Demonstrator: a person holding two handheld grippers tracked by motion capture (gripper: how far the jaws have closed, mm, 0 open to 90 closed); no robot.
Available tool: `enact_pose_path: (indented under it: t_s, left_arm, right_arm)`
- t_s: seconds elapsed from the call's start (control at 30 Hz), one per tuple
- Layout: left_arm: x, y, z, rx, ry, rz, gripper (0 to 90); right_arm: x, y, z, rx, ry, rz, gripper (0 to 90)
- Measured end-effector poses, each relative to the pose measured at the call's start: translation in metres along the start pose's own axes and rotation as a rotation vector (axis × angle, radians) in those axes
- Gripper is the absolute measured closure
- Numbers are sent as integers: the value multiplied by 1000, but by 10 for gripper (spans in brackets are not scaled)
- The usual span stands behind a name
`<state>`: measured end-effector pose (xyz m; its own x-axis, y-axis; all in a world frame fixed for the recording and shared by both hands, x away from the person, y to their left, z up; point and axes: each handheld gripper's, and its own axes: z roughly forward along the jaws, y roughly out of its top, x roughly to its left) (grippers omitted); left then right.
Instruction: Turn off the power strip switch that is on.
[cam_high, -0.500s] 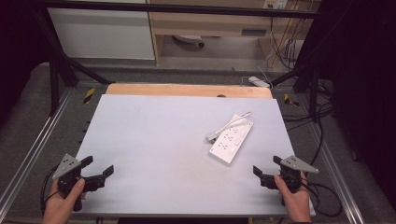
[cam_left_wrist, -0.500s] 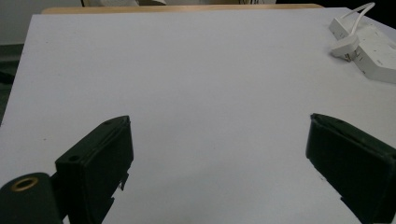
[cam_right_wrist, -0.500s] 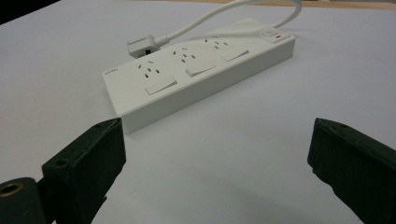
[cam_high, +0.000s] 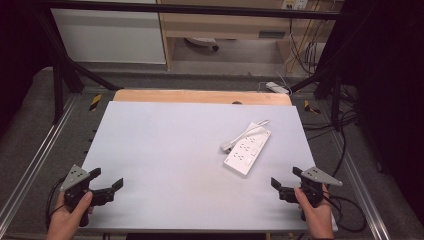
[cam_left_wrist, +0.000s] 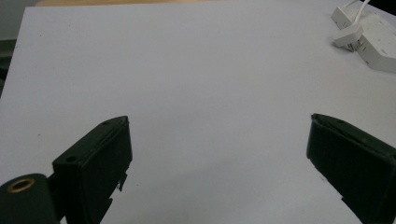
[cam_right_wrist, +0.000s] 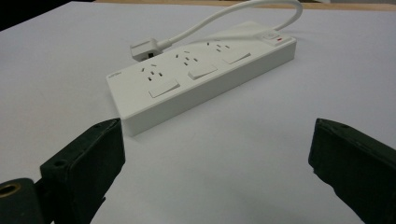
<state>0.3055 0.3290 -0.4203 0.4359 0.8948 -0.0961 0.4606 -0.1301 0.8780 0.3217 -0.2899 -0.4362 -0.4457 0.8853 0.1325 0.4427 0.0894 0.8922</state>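
Holding my left tool (cam_high: 106, 184) and right tool (cam_high: 283, 184) released at the table's (cam_high: 165, 145) near corners, I judge the start: next, reaching the power strip (cam_high: 248, 148) lying right of centre.

One power strip (cam_high: 248, 148), two hand-held grippers: left (cam_high: 107, 181), right (cam_high: 286, 180).

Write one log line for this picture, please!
left claw: open, empty | right claw: open, empty | power strip: flat on table, untouched, nearer right claw
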Motion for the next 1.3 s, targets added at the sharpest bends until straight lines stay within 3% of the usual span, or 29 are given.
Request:
enact_pose_path:
  t_s: [0.67,0.97,1.13,1.3]
  left_arm:
    - [-2,-2,4,26,7,11,65]
    - [-2,-3,5,37,8,11,65]
    - [-2,-3,5,43,8,10,65]
    - [-3,-4,6,45,8,10,65]
  right_arm:
    - [0,8,-8,-1,-37,19,28]
    - [6,24,-10,18,-59,13,42]
    - [5,36,-9,13,-99,24,37]
    - [5,47,-6,19,-94,4,41]
